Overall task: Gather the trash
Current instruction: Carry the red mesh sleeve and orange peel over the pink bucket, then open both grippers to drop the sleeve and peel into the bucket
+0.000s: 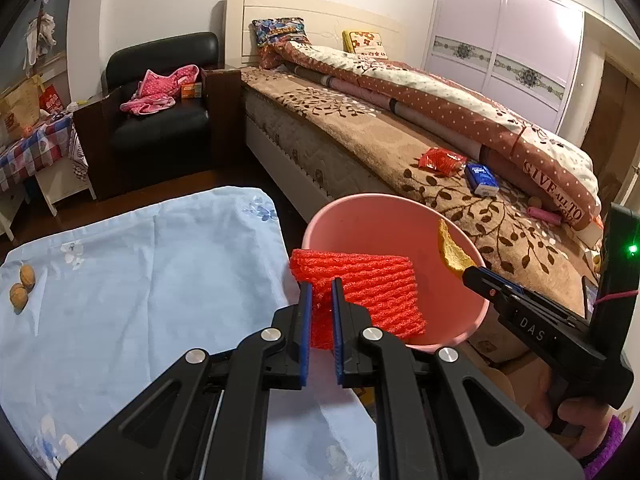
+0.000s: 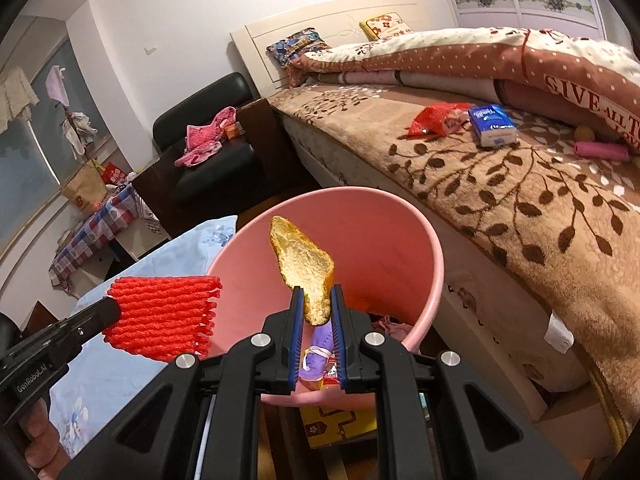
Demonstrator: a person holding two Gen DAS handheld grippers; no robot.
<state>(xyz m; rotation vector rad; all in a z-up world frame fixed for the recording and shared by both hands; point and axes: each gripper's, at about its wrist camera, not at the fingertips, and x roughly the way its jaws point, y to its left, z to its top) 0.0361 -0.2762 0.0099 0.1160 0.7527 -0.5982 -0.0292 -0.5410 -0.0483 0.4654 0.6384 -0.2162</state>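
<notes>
Peel [image 2: 308,268] clamped by "DAS" right gripper [image 2: 316,304]; "GenRobot.AI" left gripper [image 1: 322,296] clamps foam net [image 1: 368,288].

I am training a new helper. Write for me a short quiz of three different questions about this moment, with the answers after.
1. True or false: the left gripper is shut on the red foam net.
2. Multiple choice: what does the right gripper hold over the pink bucket? A) a blue tissue pack B) a yellow peel C) a walnut
3. Short answer: which two packets lie on the bed's brown blanket?

Key
1. True.
2. B, the yellow peel.
3. The red wrapper and the blue tissue pack.
</notes>
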